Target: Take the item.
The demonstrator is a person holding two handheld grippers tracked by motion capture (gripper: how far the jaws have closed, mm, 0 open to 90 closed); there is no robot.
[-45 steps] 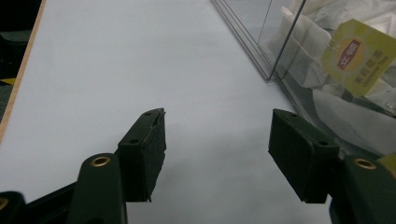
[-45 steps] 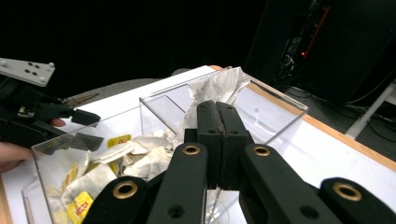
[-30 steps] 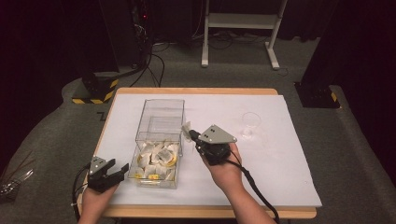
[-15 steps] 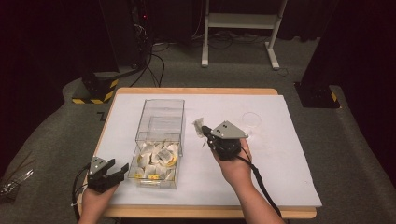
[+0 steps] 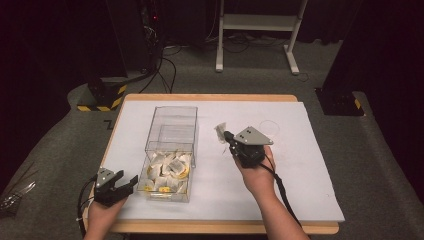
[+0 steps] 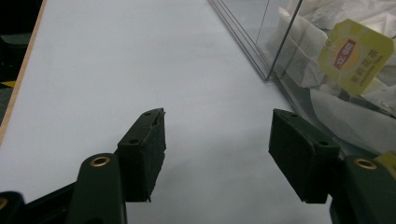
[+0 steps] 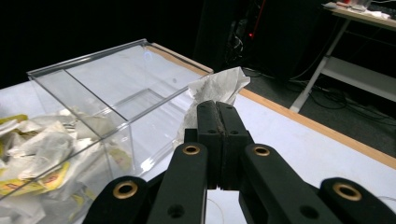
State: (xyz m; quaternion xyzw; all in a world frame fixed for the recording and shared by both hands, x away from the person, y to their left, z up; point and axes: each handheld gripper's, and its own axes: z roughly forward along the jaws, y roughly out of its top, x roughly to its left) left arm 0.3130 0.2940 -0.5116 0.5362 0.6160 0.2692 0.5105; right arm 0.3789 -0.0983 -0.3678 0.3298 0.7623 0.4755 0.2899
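The right tongs (image 5: 225, 136) are clamped on one tea bag (image 7: 215, 87). They hold it up in the air, just beside the clear box (image 5: 172, 131), likely so it can go somewhere else on the worktop (image 5: 300, 170). The box has many more bags (image 5: 167, 172) in it. The left tongs (image 6: 217, 156) rest near the box, wide apart, holding nothing.

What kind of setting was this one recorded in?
Probably a lab or recording studio, not a home: dark curtained surroundings, an equipment rack with cables on the carpet, hazard-striped stand bases, and a paper-covered table.
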